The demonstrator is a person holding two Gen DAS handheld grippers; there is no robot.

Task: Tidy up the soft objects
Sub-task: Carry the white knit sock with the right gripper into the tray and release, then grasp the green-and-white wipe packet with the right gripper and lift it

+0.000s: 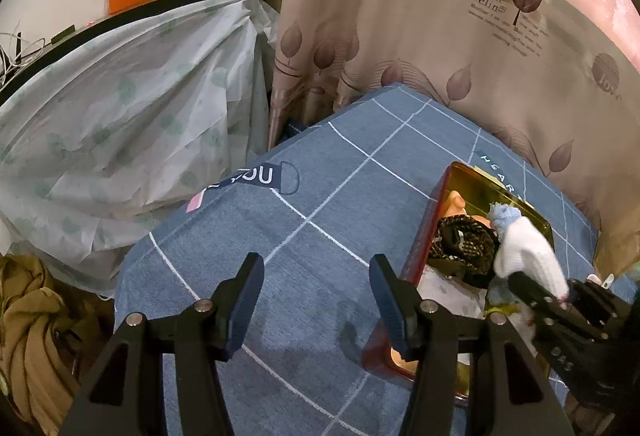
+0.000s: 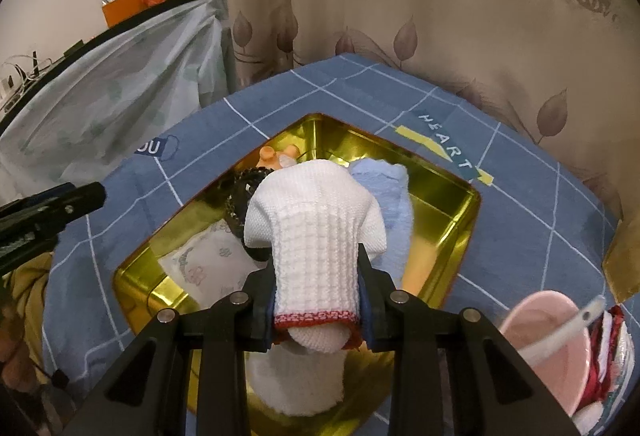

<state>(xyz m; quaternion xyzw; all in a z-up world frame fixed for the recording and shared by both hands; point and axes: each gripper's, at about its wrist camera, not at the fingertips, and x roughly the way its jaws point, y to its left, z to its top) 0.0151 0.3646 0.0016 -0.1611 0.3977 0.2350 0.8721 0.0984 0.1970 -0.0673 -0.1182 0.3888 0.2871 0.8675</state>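
My right gripper (image 2: 318, 272) is shut on a white knitted glove (image 2: 316, 220) with a red cuff edge, held over the open gold tin box (image 2: 452, 191). In the box lie a light blue cloth (image 2: 392, 191), a dark patterned band (image 2: 240, 199), a printed white cloth (image 2: 208, 260) and an orange toy (image 2: 276, 155). My left gripper (image 1: 316, 300) is open and empty above the blue checked cloth (image 1: 312, 203), left of the box (image 1: 424, 236). The glove (image 1: 528, 248) and the right gripper (image 1: 552, 300) also show in the left wrist view.
A pink bowl with a white spoon (image 2: 548, 344) stands at the table's front right, beside a red and white cloth (image 2: 612, 356). A leaf-print curtain (image 2: 400, 15) hangs behind the table. A plastic-covered shelf (image 1: 120, 123) stands to the left.
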